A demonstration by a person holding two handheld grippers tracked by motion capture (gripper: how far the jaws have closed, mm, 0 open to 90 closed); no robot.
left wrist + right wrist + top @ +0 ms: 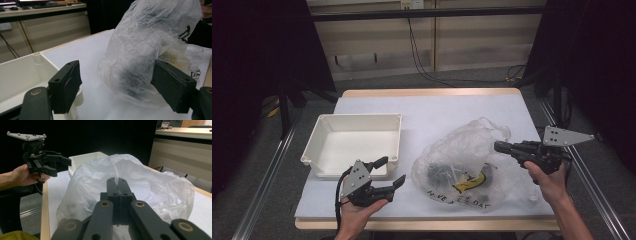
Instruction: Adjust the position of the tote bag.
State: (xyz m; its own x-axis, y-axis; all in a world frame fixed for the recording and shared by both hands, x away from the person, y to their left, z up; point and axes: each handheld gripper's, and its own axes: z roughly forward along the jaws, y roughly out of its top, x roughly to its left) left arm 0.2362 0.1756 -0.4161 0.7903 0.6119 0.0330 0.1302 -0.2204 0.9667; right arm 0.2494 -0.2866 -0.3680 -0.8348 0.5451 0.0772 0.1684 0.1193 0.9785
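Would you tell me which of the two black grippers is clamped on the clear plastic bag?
The right gripper: its jaws are shut on a fold of the clear plastic bag. The left gripper stands open beside the bag, holding nothing.

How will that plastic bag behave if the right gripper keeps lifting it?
The plastic bag is thin and crinkled, so it will likely stretch and sag. Dark contents sit low, probably swinging. The right gripper pinches only film, which might slip.
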